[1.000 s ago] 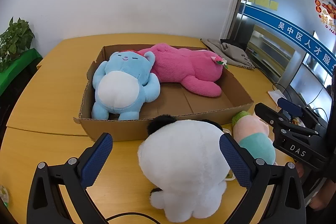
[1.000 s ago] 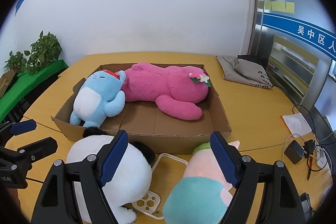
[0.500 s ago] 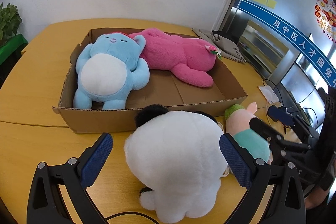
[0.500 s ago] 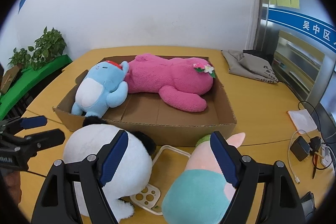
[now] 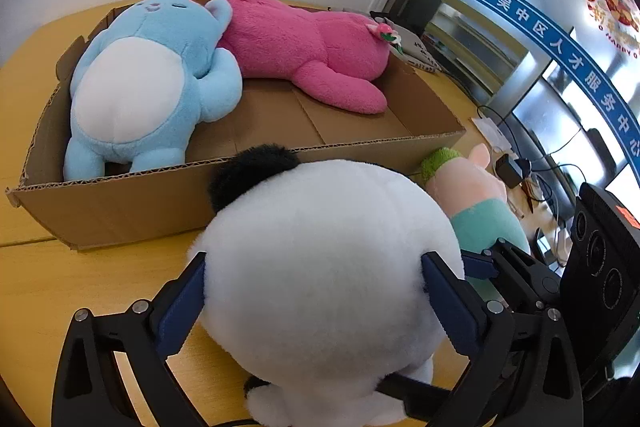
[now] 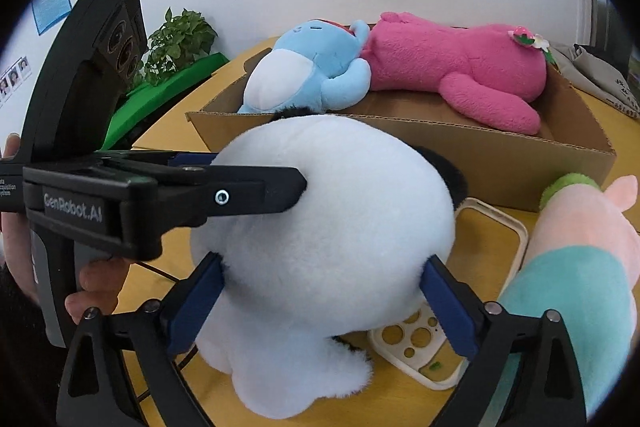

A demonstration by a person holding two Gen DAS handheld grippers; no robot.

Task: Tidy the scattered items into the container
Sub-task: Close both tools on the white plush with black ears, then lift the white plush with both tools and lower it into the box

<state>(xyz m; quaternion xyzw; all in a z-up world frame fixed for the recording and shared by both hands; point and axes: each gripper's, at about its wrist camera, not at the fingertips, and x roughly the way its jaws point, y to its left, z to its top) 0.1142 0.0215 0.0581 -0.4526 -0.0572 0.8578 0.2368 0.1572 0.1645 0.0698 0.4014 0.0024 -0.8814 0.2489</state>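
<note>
I am bringing both tools around the white panda toy (image 5: 320, 267), which is sitting on the desk (image 5: 120, 279) just in front of the cardboard box (image 5: 120, 203). The left hand-held gripper (image 5: 314, 291) is spread wide, with its blue pads (image 5: 180, 303) touching the fur on both sides of the round body. The right hand-held gripper (image 6: 320, 301) is also wide and is pressing the same body from its own angle, lower down. I am judging that neither one is squeezing firmly yet.

To do this step well, I am thinking that both should close slowly and evenly, because the plush is soft and can slip out. Then the toy should go up over the near wall of the box and down on the free floor between the blue toy (image 5: 148, 79) and the pink toy (image 5: 312, 47).

The panda's face and legs are turned away from me, and I am seeing only one black ear (image 5: 252, 171). The pig toy (image 6: 580, 267) is partly cut off by the edge. A beige tray (image 6: 424, 347) is lying half under the panda, so I cannot tell whether it will be pulled along.
</note>
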